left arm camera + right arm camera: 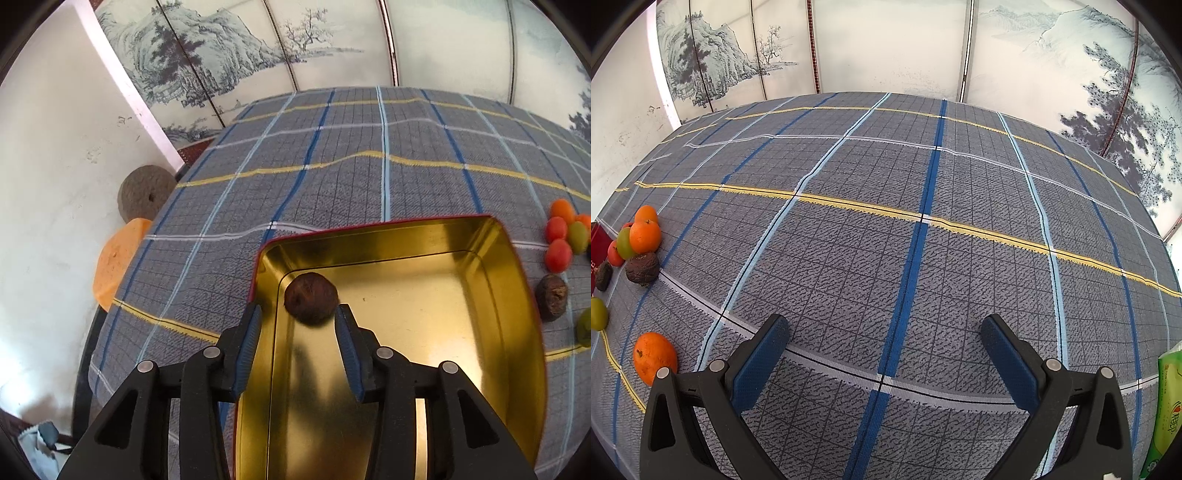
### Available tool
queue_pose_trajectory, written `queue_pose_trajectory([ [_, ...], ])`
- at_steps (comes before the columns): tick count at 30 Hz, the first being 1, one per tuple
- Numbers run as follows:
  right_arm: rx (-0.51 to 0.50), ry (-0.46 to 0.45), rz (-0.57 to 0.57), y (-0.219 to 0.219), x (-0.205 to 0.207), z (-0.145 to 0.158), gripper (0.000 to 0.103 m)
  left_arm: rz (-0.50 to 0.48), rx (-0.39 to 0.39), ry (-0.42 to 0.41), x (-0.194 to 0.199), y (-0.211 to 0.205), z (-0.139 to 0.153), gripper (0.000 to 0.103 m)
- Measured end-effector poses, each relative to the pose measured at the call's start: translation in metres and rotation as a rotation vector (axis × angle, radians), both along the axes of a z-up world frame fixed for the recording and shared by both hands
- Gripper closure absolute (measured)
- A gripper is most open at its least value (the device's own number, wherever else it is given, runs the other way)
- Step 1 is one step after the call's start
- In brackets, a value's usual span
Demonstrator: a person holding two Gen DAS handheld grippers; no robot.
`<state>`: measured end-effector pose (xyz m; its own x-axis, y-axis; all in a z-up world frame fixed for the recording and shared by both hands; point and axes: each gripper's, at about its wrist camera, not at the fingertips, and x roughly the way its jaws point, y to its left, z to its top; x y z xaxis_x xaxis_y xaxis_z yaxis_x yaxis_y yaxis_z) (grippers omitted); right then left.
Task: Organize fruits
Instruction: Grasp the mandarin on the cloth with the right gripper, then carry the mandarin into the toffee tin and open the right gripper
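The left gripper [298,314] has its fingers apart above a wrinkled dark-brown round fruit [311,297] lying in the gold rectangular metal tin [517,295]. The right gripper [884,328] hangs wide apart over the grey plaid-clothed desk [886,221].

Home, plaid tablecloth [886,221], painted landscape screen [207,66]

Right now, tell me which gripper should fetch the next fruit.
Right: the right gripper is open and empty, with fruit close beside it. The left gripper is over the tin.
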<state>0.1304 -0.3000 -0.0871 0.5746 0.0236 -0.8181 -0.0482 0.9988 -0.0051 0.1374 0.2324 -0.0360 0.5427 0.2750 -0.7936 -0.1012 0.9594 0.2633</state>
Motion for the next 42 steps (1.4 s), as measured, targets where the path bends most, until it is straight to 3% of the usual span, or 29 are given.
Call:
queue_pose_trajectory([
  [5, 0.001, 0.001, -0.012, 0.0, -0.001, 0.0, 0.0, 0.007, -0.033, -0.043, -0.028, -0.011, 0.021, 0.056],
  [10, 0.004, 0.003, -0.019, -0.002, -0.002, 0.0, 0.0, -0.015, -0.166, -0.096, -0.08, -0.032, 0.046, 0.055],
  [14, 0.032, -0.015, -0.014, -0.002, -0.021, 0.005, 0.001, -0.062, -0.229, -0.116, -0.119, -0.061, 0.055, 0.052],
  [17, 0.08, -0.112, 0.067, 0.011, -0.054, 0.025, 0.003, -0.111, -0.252, -0.124, -0.145, -0.085, 0.057, 0.051],
  [20, 0.115, -0.176, 0.221, 0.038, -0.082, 0.048, 0.003, -0.149, -0.28, -0.115, -0.162, -0.105, 0.054, 0.049],
  [26, 0.057, -0.138, 0.461, 0.101, -0.081, 0.058, 0.004, -0.188, -0.288, -0.116, -0.177, -0.135, 0.055, 0.049],
  [27, 0.034, -0.13, 0.478, 0.109, -0.079, 0.055, 0.006, -0.184, -0.297, -0.12, -0.179, -0.135, 0.056, 0.049],
  [29, 0.004, -0.109, 0.488, 0.12, -0.072, 0.048, 0.022, -0.168, -0.326, -0.127, -0.183, -0.132, 0.058, 0.049],
  [31, -0.002, -0.079, 0.487, 0.123, -0.064, 0.042, 0.03, -0.139, -0.339, -0.142, -0.188, -0.126, 0.059, 0.049],
  [34, -0.002, -0.032, 0.472, 0.122, -0.054, 0.031, 0.037, -0.094, -0.33, -0.152, -0.193, -0.115, 0.057, 0.043],
  [35, 0.019, -0.008, 0.469, 0.122, -0.052, 0.028, 0.058, -0.08, -0.321, -0.151, -0.195, -0.112, 0.056, 0.038],
  [36, 0.033, -0.001, 0.468, 0.121, -0.052, 0.026, 0.069, -0.061, -0.3, -0.156, -0.198, -0.109, 0.055, 0.036],
  [40, 0.057, 0.0, 0.473, 0.125, -0.062, 0.036, 0.07, -0.019, -0.194, -0.177, -0.209, -0.102, 0.053, 0.023],
  [42, 0.121, -0.04, 0.507, 0.136, -0.072, 0.056, 0.07, -0.016, -0.186, -0.185, -0.213, -0.098, 0.053, 0.019],
])
